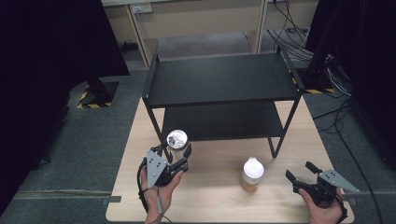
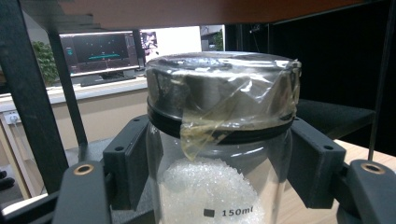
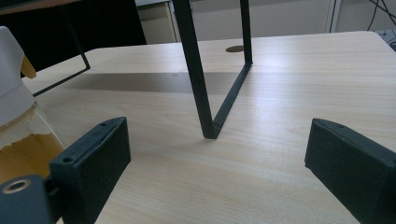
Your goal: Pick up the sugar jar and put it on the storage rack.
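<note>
**Glass jar gripped in front of the black shelf**

The left gripper (image 1: 175, 156) is clamped on the glass jar (image 2: 219, 154), its pads pressing both sides below the foil-covered lid (image 1: 177, 138). Just beyond rises the black shelf (image 1: 224, 79), its front leg (image 2: 28, 93) close by. The right gripper (image 1: 301, 176) rests with jaws apart, beside the white-capped jar (image 1: 252, 174) on the table (image 1: 215, 196).
</note>
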The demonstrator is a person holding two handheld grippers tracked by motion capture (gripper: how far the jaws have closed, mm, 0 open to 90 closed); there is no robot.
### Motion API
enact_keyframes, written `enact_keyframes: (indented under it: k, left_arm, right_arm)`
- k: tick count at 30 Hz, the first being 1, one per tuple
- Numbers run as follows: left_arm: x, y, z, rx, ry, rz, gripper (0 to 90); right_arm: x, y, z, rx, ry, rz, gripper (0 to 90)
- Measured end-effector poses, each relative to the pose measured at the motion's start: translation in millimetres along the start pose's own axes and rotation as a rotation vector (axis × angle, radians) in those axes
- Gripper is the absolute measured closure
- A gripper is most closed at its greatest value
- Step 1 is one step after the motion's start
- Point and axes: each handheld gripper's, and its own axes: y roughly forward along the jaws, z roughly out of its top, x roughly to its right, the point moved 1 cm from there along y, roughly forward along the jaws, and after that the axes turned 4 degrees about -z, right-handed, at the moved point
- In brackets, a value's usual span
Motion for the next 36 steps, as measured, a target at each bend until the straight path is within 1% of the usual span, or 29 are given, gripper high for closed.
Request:
enact_keyframes:
  k: [6,10,11,13,18,19,24,28,30,31,36]
  left_arm:
    - [0.1,1.6,8.1,0.003,0.003,0.009,31.0]
    - [0.0,2.5,15.5,0.005,0.003,0.015,31.0]
    - [-0.4,3.4,20.0,0.006,0.003,0.018,31.0]
    - [-0.6,3.9,22.1,0.008,0.004,0.019,31.1]
    - [-1.5,6.5,35.2,0.017,0.006,0.016,31.1]
    - [-1.5,6.5,35.2,0.017,0.006,0.016,31.1]
    - [-1.6,8.3,47.2,0.023,0.011,0.019,31.1]
    - [-2.0,9.2,52.6,0.029,0.009,0.019,31.1]
    - [-1.8,10.4,58.3,0.032,0.006,0.023,31.0]
    - [-1.8,10.4,58.3,0.032,0.006,0.023,31.0]
    - [-2.8,11.2,68.0,0.042,0.007,0.028,31.1]
  right_arm:
    - [-0.2,0.1,0.2,-0.001,0.0,-0.001,7.0]
    - [-0.3,0.2,0.5,-0.003,-0.002,-0.001,7.0]
    - [-0.3,0.3,0.7,-0.004,0.0,-0.001,7.0]
    - [-0.2,0.3,0.7,-0.004,-0.001,-0.001,7.0]
    - [-0.2,0.4,0.7,-0.004,-0.001,0.0,7.0]
    - [-0.2,0.4,0.7,-0.004,-0.001,0.0,7.0]
    - [0.7,0.5,0.9,-0.005,0.0,0.004,7.0]
    - [0.3,0.6,1.2,-0.007,-0.002,0.003,7.0]
    - [0.5,0.7,1.2,-0.007,-0.002,0.004,7.0]
    - [0.6,0.7,1.1,-0.007,-0.001,0.004,7.0]
    - [0.7,0.7,1.1,-0.007,0.0,0.004,7.0]
